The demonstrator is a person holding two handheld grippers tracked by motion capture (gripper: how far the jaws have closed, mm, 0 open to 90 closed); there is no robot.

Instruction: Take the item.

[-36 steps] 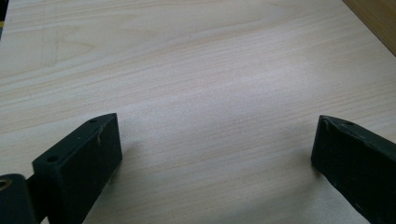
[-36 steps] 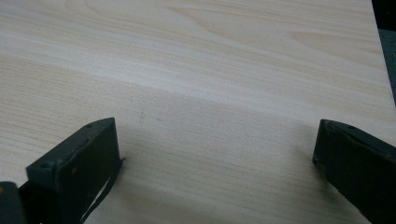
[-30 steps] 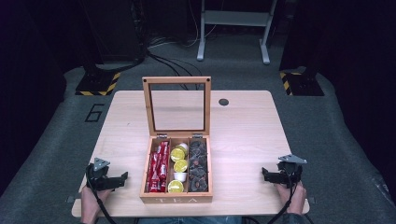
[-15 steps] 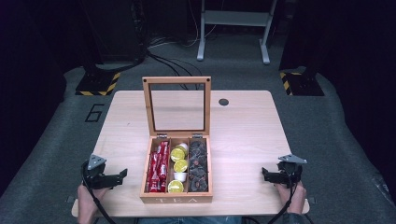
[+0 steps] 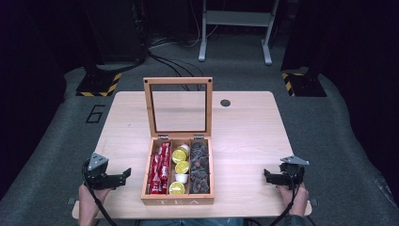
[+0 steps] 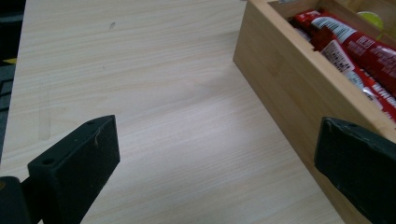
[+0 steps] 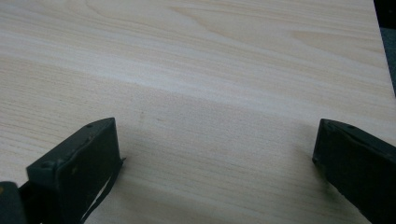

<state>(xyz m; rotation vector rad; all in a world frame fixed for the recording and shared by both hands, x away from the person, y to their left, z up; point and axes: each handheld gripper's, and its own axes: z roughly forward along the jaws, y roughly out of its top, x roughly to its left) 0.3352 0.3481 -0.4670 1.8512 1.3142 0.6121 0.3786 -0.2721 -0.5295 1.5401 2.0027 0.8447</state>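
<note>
The left gripper (image 5: 123, 175) and right gripper (image 5: 268, 176) are held with jaws apart over the bench (image 5: 244, 136). The tea box (image 6: 280, 79) is cut off at the left gripper view's edge.

A light wooden tea box (image 5: 178, 199) with "TEA" on its front sits at the near middle of the pale wooden table (image 5: 244, 136), its glass-paned lid (image 5: 178, 106) standing upright at the back. Three compartments hold red sachets (image 5: 160, 168) left, yellow-topped capsules (image 5: 180, 167) in the middle, and dark capsules (image 5: 199, 165) right.
</note>
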